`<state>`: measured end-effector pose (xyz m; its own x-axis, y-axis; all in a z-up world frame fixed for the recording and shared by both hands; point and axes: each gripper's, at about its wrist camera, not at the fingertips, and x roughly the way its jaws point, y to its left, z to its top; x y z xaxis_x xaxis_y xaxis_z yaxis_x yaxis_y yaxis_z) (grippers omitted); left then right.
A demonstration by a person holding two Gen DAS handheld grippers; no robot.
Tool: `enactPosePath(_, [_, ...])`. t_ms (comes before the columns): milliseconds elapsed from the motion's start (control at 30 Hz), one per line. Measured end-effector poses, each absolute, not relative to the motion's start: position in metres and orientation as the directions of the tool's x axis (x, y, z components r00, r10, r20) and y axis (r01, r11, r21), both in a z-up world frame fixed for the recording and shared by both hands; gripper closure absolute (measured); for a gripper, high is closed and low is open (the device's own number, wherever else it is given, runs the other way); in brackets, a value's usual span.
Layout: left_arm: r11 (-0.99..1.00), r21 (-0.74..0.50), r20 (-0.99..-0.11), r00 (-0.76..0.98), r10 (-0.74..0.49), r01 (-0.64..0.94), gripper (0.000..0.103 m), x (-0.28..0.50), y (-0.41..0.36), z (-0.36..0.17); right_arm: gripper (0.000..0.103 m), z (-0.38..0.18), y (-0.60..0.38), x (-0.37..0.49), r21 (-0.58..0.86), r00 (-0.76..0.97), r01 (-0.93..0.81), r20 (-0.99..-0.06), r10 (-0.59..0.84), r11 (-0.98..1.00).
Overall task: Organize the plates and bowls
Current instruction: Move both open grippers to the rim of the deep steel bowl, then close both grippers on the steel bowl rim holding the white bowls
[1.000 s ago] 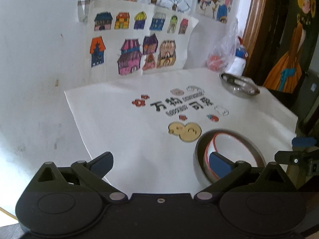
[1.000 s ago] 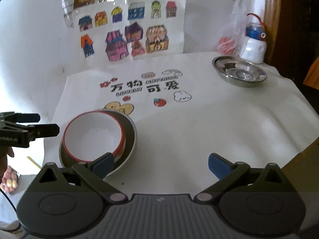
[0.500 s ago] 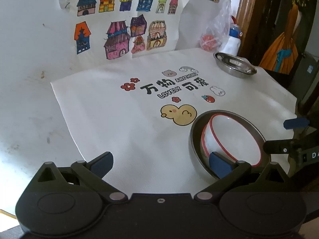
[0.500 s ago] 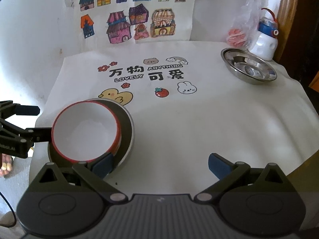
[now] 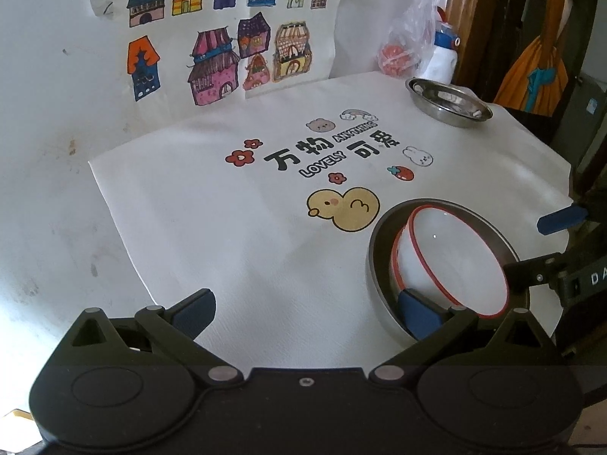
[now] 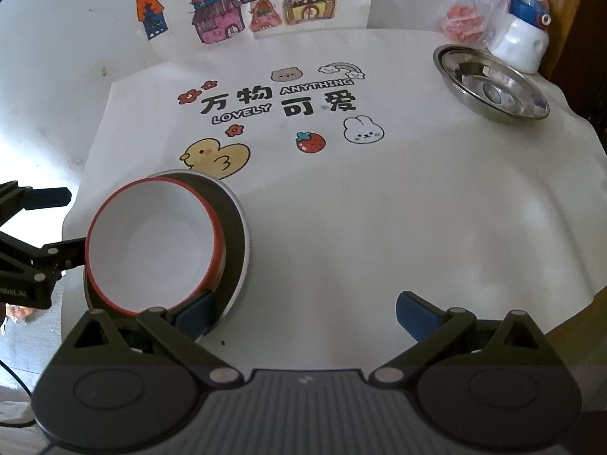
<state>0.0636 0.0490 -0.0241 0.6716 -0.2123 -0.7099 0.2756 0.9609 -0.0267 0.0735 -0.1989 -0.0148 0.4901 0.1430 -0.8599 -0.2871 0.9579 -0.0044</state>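
i see the white bowl [image 6: 159, 244] with a red rim sitting inside a grey plate [image 6: 235, 223], at the near left edge of the printed cloth [image 6: 379, 208], just below the duck print [image 6: 216, 155]. a steel dish [image 6: 491, 87] sits at the far right of the cloth, well apart from them, beside a white bottle [image 6: 525, 38] and a plastic bag [image 5: 408, 41]. my left gripper [image 5: 303, 303] has jaws wide, nothing between them; its right finger overlaps the plate edge in view, contact unclear. my right gripper [image 6: 303, 311] also has jaws wide and empty, left finger at the plate's near rim. house drawings [image 5: 227, 49] hang behind.
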Motion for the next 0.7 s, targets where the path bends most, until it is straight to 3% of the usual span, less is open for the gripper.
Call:
enactPosePath(200, [0.961,-0.056,-0.734,0.641,-0.223,0.271,0.001,0.071,0.052,-0.024,0.004,-0.012,-0.194,0.073,-0.032,0.490,-0.302,-0.863,0.126,0.953])
enactPosePath(333, [0.961,-0.069,-0.741,0.631,-0.229,0.268,0.001,0.075,0.053,-0.025,0.012,-0.010,-0.191,0.074,-0.027,0.472,-0.315,-0.871,0.132,0.949])
enactPosePath(600, [0.958,-0.079,-0.736,0.632,-0.242,0.276,0.010,0.075,0.052,-0.023,0.018,-0.012,-0.186,0.075,-0.015,0.456,-0.326,-0.878,0.143,0.945])
enactPosePath(700, [0.957,-0.083,-0.737,0.629,-0.247,0.278,0.014,0.076,0.051,-0.023,0.026,-0.013,-0.185,0.075,0.008,0.441,-0.335,-0.882,0.164,0.942])
